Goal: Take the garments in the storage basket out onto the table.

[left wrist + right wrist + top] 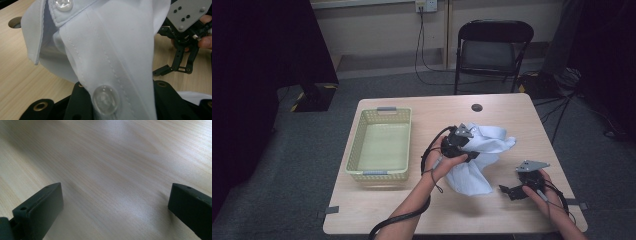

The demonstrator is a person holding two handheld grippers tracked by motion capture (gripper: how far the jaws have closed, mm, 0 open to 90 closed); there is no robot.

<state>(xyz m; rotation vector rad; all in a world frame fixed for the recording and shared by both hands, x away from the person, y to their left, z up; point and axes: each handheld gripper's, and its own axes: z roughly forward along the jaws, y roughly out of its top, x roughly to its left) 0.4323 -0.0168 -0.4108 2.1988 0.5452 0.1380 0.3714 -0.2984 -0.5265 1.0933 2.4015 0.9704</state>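
Here, left to right across the table [377,210]:

Basket: a pale yellow basket [357,145] sits on the left half of the table, well apart from my hands, with grey handles at its near and far ends.

Left hand: my left hand [443,161] holds the left gripper [460,145] at mid-table, against the left edge of the shirt.

Left gripper: jaws clamped on the shirt's button strip. In the left gripper view the strip runs down between my two black jaws, with one clear button [105,99] right at the pinch and another button [64,4] at the collar.

Shirt: a white shirt [482,157] lies crumpled, right of centre, partly lifted at the gripped edge; the rest is on the wood.

Right gripper: the right gripper [514,191] is near the right front corner, just beside the shirt and not touching it. Jaws wide apart, with bare wood between them in the right gripper view, low over the table.

Right hand: my right hand [539,192] is around the gripper body.

Hole: a round hole [477,107] lies near the far edge.

Chair: a black chair [492,52] stands beyond the table.
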